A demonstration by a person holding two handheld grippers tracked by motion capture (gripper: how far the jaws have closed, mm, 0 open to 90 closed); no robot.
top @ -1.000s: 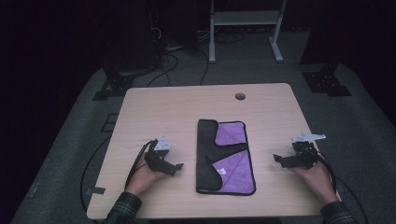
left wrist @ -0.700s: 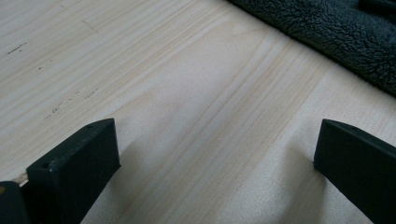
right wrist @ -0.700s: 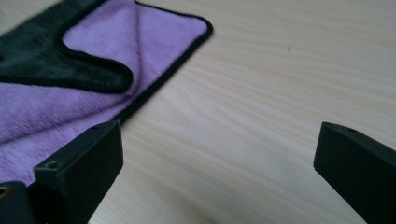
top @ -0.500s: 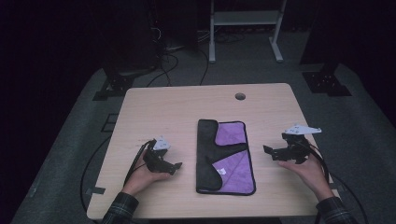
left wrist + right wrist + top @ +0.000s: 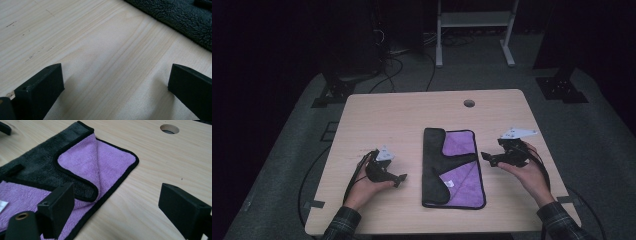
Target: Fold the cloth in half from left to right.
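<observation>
Right gripper [image 5: 487, 157], jaws wide but just closing on nothing, hangs beside the cloth [image 5: 454, 168] (purple, black-edged, dark folded flap).

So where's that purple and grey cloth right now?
In the high view the cloth lies flat on the middle of the table, between the left hand-held gripper and the right hand-held gripper, with the round hole beyond it.
</observation>
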